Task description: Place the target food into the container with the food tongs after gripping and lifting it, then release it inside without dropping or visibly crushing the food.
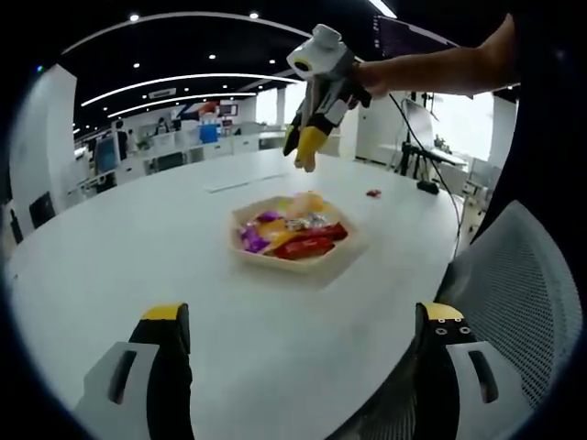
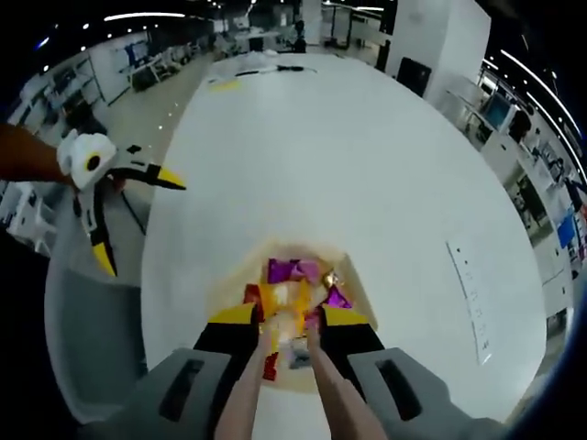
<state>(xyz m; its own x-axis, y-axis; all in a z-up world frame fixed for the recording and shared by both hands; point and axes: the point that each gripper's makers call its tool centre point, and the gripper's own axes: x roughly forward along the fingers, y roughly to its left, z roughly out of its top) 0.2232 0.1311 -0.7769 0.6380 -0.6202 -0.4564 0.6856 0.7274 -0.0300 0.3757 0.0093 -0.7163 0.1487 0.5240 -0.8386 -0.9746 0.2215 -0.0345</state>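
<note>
A pale hexagonal tray [image 1: 341,259] sits on the white table, holding several wrapped sweets [image 1: 298,234] in purple, orange, red and silver. In the right gripper view the tray [image 2: 353,280] lies just beyond my right gripper [image 2: 289,316], which is shut on beige food tongs [image 2: 323,376]. The tong arms run between the jaws, and their tips hang over the sweets [image 2: 292,273]. Whether a sweet is pinched there I cannot tell. My left gripper [image 1: 303,312] is open, its jaws wide apart, short of the tray. It appears again as the left gripper [image 2: 138,225] off the table's edge. The right gripper [image 1: 303,147] hovers above the tray.
The large white oval table [image 1: 138,247] has a small red item [image 1: 373,193] beyond the tray. A grey mesh chair [image 1: 523,293] stands at the table's edge on the right. Desks and office furniture fill the background. A person's arm [image 1: 440,69] holds the right gripper.
</note>
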